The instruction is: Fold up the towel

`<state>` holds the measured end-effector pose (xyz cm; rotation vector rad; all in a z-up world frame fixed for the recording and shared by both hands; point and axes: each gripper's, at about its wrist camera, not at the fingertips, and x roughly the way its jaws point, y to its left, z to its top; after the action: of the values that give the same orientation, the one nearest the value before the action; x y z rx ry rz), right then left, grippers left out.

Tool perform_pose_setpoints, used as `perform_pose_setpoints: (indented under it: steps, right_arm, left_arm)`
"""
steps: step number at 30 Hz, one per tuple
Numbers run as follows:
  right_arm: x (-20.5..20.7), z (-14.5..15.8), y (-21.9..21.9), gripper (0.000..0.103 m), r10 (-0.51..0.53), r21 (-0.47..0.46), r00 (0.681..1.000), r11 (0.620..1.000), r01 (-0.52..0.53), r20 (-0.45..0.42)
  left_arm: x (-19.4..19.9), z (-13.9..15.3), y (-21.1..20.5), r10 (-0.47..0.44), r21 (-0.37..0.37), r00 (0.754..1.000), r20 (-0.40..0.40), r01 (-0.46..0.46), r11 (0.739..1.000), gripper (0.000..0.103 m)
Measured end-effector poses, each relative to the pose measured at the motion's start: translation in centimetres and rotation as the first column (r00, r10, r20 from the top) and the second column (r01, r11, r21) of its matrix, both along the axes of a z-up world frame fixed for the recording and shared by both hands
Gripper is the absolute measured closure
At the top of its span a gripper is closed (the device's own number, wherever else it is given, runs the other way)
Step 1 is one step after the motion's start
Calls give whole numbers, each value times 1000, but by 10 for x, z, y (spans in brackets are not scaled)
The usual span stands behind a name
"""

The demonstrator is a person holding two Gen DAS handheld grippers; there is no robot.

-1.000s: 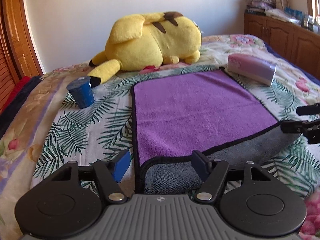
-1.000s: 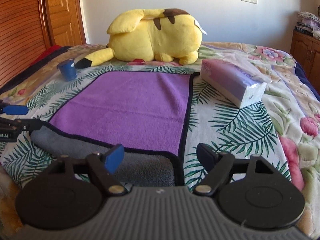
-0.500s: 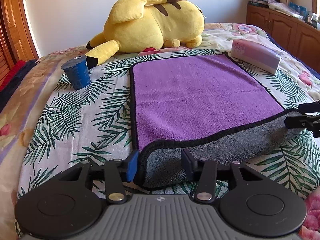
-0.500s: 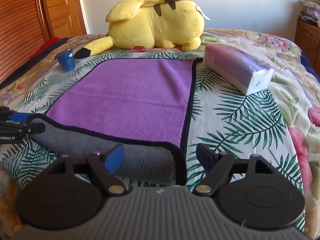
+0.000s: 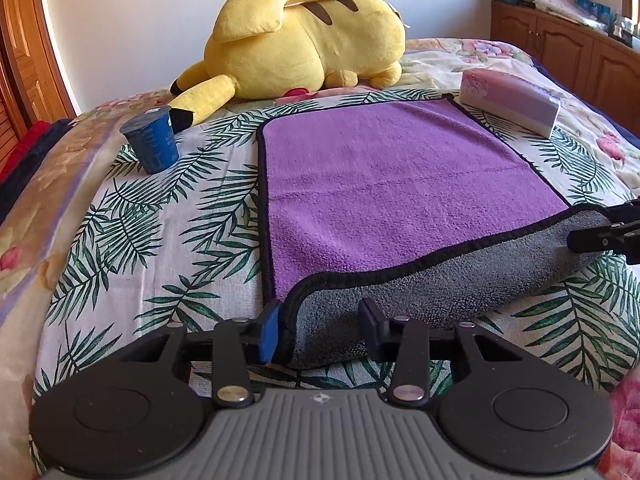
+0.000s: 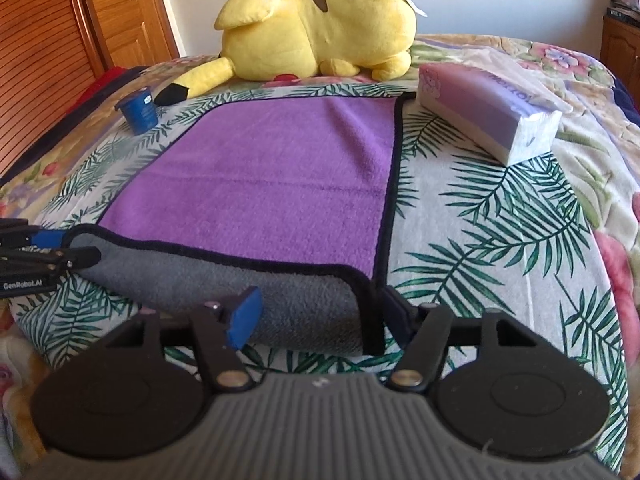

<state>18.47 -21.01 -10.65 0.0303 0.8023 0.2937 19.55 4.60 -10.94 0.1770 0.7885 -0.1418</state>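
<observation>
Here, item one: the purple fleece towel with grey underside and black piping point(image 5: 400, 184), lying flat on the palm-leaf and flower patterned bedspread point(image 5: 152, 240). Its near edge is turned up and rolled toward you, so the grey side shows along the front. That roll reads as the start of a fold carried away from you, toward the far hem.

Item two: your left gripper point(image 5: 318, 330). Its jaws straddle the near left corner of the towel with fabric between them, but a gap remains on the right pad's side; they are apart, not clamped. Placed there, the corner is ready to be pinched.

Item three: your right gripper point(image 6: 316, 312). It sits at the near right corner in mirror fashion, jaws apart around the grey roll, the right pad just beside the black piping. With one gripper at each corner, the edge should lift evenly.

Item four, beyond the far hem: a large yellow plush toy with brown stripes point(image 5: 304, 40), near the towel's landing zone; mind it when you lay the fold.

Item five, left of the towel: a small dark blue tapered cup point(image 5: 151, 139), apart from the cloth.

Item six, at the far right corner: a lilac wrapped tissue pack point(image 6: 488, 114), just beside the piping, a possible snag.
</observation>
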Motion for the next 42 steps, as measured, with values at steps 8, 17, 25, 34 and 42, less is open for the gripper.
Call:
perform_pose_setpoints:
  steps: [8, 17, 25, 34, 42]
  right_arm:
    - [0, 1, 0, 50, 17, 3, 1000, 1000, -17, -2]
    - [1, 4, -1, 76, 27, -8, 1000, 1000, -27, 0]
    - [2, 0, 0, 82, 43, -28, 999, 999, -44, -12]
    - [0, 2, 0, 98, 53, -35, 999, 998, -52, 12]
    - [-1, 10, -3, 98, 38, -9, 998, 999, -38, 55]
  left_arm:
    - [-2, 3, -2, -13, -7, 1000, 9, 13, 1000, 100]
    - [-3, 0, -2, -15, 3, 1000, 5, 15, 1000, 103]
    - [-2, -3, 0, -13, -5, 1000, -3, 13, 1000, 103]
    - [-5, 4, 2, -13, -33, 1000, 22, 14, 999, 103]
    - [-9, 20, 1, -23, -52, 997, 76, 27, 998, 103]
